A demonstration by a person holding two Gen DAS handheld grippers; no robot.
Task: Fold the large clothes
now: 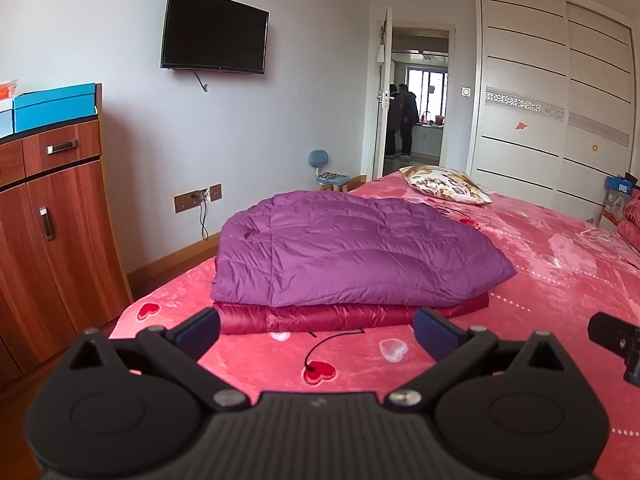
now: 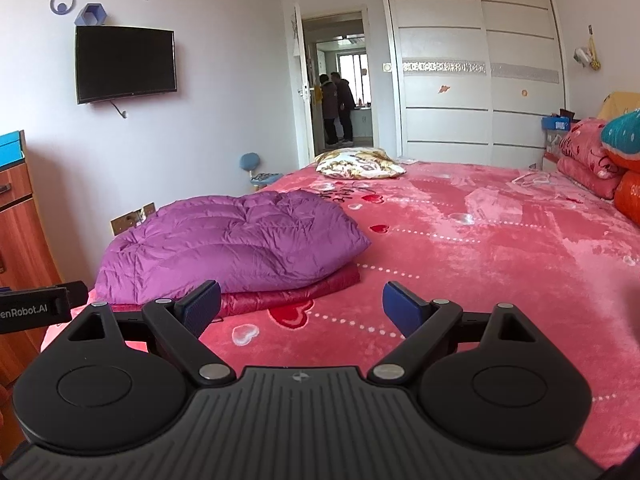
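a folded purple down coat [image 1: 352, 248] lies atop a folded red garment [image 1: 352, 314] near the left edge of a pink heart-print bed [image 1: 540, 300]. the left gripper [image 1: 316, 330] and right gripper [image 2: 302, 306] hover just short of the pile, both spread wide and empty.

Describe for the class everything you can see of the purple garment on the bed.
The purple garment is puffy, quilted with stitched channels and slightly shiny, like a down coat. It lies folded into a rounded mound near the left edge of the pink bed, resting on a flat folded dark red layer. Neither gripper touches it; both are open, short of it.
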